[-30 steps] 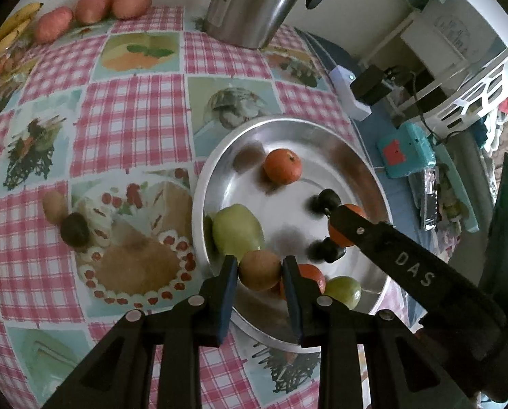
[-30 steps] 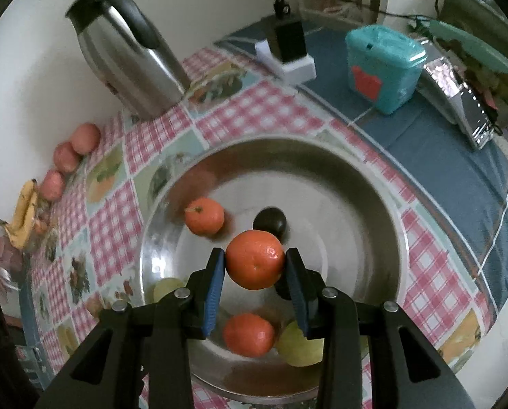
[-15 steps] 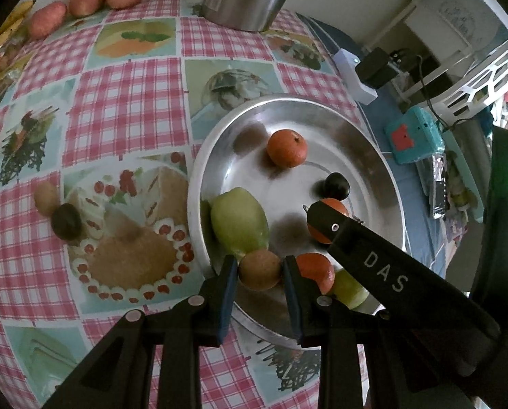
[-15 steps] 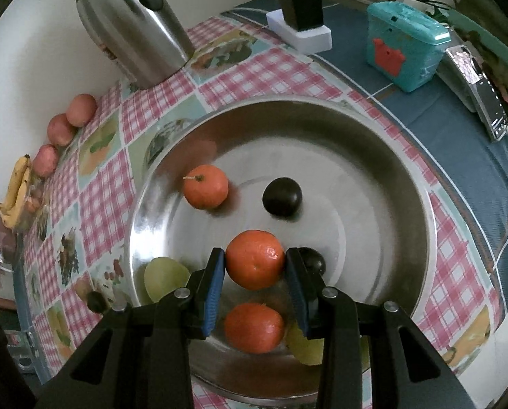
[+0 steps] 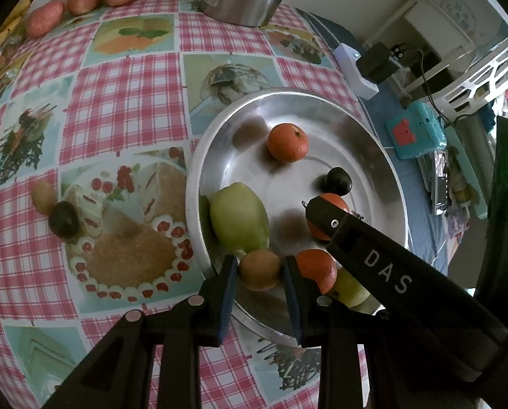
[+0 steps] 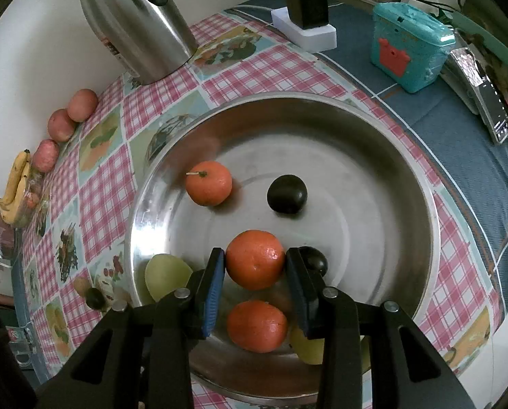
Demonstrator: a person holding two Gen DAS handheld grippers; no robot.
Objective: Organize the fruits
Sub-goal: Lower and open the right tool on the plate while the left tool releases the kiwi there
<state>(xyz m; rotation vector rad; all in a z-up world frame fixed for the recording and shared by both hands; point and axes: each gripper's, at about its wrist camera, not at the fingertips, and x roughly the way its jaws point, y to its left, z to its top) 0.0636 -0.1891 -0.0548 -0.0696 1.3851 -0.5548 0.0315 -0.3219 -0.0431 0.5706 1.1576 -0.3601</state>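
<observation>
Since the earlier frame: both of my tools have sunk closer to the steel basin; each fruit sits between the same pads as before.
Left tool: clamped on a small brown fruit, over the basin's near rim, just beside the large green fruit.
Right tool: clamped on an orange, held over the basin's middle, above a second orange and near a dark plum.
Already in the basin: a stemmed orange, another dark plum, and a smaller green fruit at the near edge.
Outside the basin: a dark fruit and a brown one on the checked surface.
Step in hand: as I judge it, lowering two fruits into the basin at once.
Next move: I would set each down on bare metal, clear of its neighbours, before easing the pads apart, since round fruit may roll.
After that: the two strays on the surface appear to await collection.
</observation>
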